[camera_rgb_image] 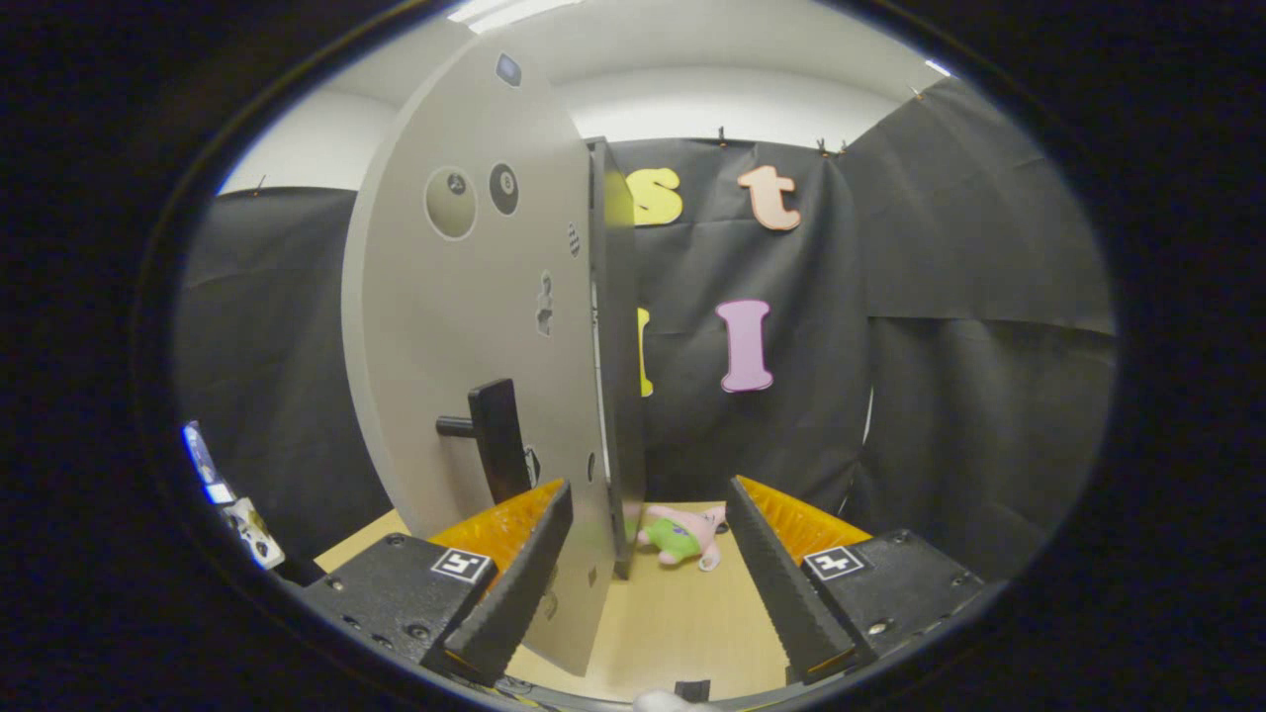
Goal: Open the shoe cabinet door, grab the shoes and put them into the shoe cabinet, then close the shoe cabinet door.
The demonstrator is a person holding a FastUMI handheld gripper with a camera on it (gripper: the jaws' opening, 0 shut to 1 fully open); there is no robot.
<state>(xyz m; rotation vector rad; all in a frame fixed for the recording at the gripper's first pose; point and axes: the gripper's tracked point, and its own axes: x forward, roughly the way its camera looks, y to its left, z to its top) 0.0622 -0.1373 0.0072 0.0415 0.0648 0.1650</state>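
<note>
Cabinet door (465,326) edge between wide-open, empty fingers (648,578), plush toy (682,535) on table (682,623) beyond.

Even, fairly bright indoor light comes from a ceiling strip lamp (509,12) at the top of the frame, which blows out to pure white. The pale cabinet door (465,326) is softly lit with no glare, though its lower edge falls into shade. The black cloth wall (949,297) soaks up light and reads dim. Fisheye distortion bows the door's outline and bends straight lines towards the edges. The wooden surface (673,613) is lit warmly. The spread-apart claw (653,593) at the bottom looks slightly soft.
</note>
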